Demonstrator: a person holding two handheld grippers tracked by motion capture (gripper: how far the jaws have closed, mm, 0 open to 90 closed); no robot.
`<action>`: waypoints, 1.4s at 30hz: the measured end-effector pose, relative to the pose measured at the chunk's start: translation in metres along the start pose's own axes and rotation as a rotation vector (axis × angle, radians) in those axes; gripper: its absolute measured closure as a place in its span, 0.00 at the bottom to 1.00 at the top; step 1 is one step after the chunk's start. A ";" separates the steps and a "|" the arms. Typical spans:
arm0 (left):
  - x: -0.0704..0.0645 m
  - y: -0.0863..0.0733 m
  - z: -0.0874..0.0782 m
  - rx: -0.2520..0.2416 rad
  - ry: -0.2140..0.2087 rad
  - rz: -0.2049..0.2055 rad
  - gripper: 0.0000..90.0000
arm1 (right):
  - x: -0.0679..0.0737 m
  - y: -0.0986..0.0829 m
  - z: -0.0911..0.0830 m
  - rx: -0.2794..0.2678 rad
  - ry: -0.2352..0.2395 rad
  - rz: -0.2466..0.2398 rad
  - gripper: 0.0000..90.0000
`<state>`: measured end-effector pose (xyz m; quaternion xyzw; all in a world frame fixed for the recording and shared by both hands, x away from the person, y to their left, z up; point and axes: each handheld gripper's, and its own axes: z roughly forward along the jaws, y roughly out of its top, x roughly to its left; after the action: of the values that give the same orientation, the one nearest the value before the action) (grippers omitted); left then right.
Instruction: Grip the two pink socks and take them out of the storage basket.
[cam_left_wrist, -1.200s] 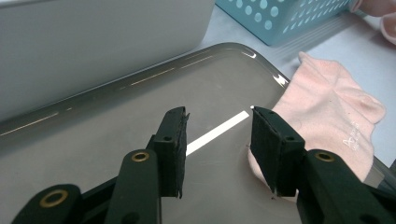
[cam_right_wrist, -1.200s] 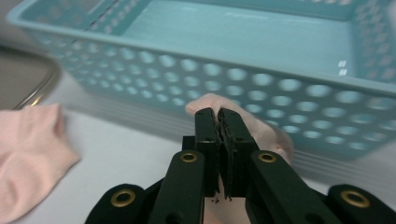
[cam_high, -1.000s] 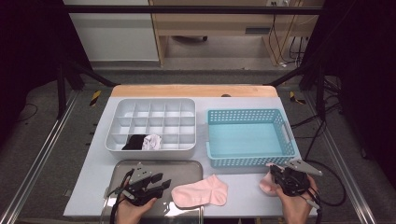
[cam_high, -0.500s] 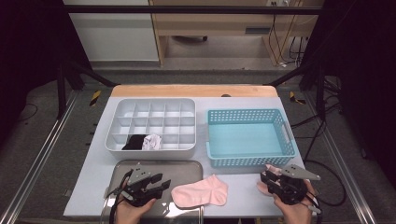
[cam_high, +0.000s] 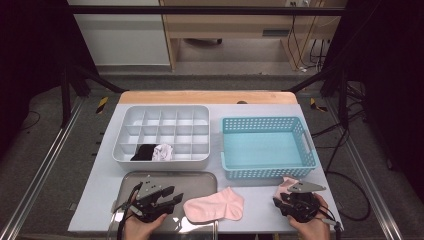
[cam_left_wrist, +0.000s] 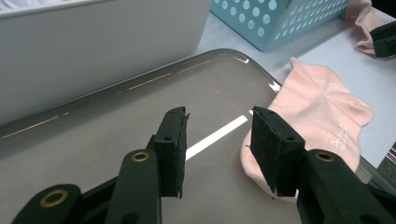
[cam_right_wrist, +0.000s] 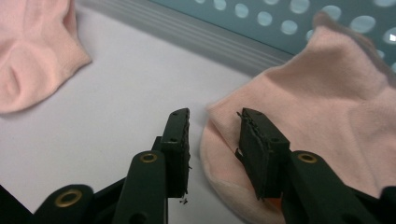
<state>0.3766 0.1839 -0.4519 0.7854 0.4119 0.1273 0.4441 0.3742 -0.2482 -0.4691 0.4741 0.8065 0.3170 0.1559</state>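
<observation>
Two pink socks lie on the table's near edge. One sock (cam_high: 215, 205) rests partly on the grey tray (cam_high: 200, 179), its cuff just beside the left gripper (cam_left_wrist: 218, 140), whose jaws stand apart over the tray with nothing between them. The second sock (cam_right_wrist: 322, 116) lies against the blue basket (cam_high: 265, 145); the right gripper (cam_right_wrist: 212, 140) is open at its edge, one jaw seemingly on the fabric.
</observation>
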 end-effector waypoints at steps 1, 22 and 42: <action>0.000 0.000 0.000 0.000 0.001 0.000 0.60 | 0.001 0.000 0.000 0.005 -0.012 -0.014 0.79; 0.002 0.003 -0.005 -0.031 0.004 -0.005 0.61 | 0.024 0.031 0.004 -0.126 0.104 0.043 1.00; -0.002 0.006 -0.009 -0.061 0.012 -0.002 0.60 | 0.036 0.014 0.007 -0.120 0.144 0.033 0.73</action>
<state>0.3738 0.1864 -0.4414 0.7704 0.4114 0.1439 0.4654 0.3697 -0.2096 -0.4630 0.4530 0.7873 0.4007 0.1203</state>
